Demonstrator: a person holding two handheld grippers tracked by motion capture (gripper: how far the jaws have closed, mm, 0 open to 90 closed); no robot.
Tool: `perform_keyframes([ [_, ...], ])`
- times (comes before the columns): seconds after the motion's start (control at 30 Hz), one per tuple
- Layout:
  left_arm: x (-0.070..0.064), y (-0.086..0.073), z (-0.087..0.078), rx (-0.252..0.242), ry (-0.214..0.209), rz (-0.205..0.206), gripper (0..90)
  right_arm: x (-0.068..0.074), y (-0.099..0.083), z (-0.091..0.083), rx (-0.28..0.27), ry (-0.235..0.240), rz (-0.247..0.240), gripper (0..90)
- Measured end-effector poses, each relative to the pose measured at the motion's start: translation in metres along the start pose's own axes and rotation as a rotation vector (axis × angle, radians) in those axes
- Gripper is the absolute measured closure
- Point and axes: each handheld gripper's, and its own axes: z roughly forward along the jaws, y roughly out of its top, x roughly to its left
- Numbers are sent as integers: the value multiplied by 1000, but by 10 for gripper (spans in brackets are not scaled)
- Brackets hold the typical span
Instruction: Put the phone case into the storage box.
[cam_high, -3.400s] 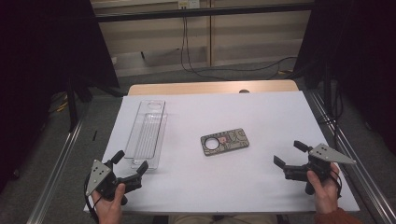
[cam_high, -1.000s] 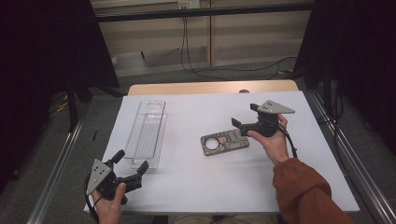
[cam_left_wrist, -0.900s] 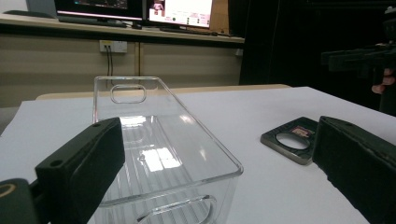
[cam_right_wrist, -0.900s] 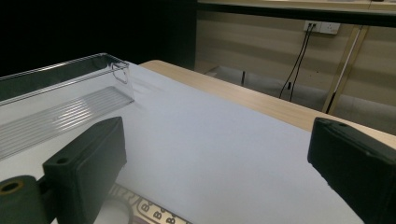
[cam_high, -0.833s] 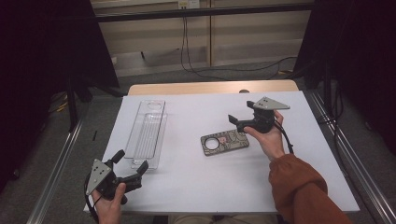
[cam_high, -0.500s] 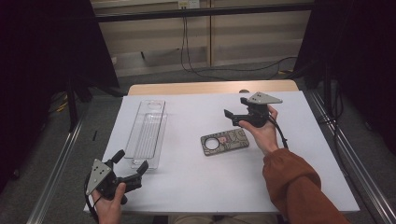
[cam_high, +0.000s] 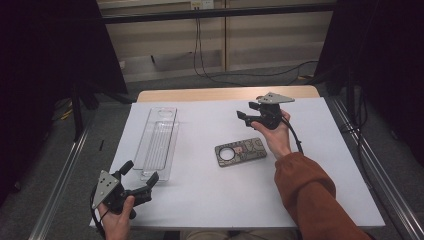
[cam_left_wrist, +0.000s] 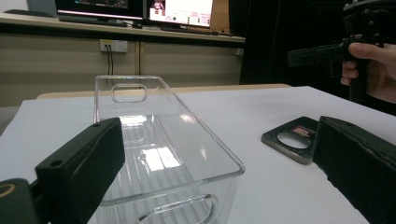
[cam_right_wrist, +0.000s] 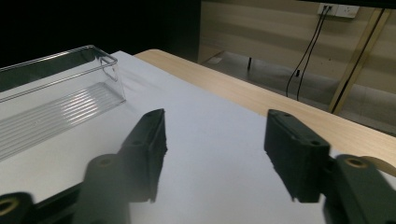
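Approach step — neither gripper holds anything yet.

Nearest, the left gripper (cam_high: 136, 179) rests jaws apart at the near end of the clear tray (cam_high: 159, 142); right of the tray lies the phone case (cam_high: 240, 151), flat on the white sheet; beyond it the right gripper (cam_high: 246, 118) hovers, jaws apart — next, I judge, it must descend onto the case.

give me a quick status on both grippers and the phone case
Left hand-held gripper open, low by clear tray. Right hand-held gripper open, empty, above and beyond phone case. Case flat on white sheet, untouched. Nothing in the way.
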Motion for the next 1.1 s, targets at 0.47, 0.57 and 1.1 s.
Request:
perform_keyframes([
  [0.47, 0, 0, 0, 2, -1, 2, 27, -11, -4, 4, 115, 95, 35, 814],
  [0.57, 0, 0, 0, 2, 5, 0, 27, -11, -1, 5, 152, 113, 39, 888],
  [1.1, 0, 0, 1, 3, 6, 1, 27, -11, 4, 25, 454, 148, 44, 900],
])
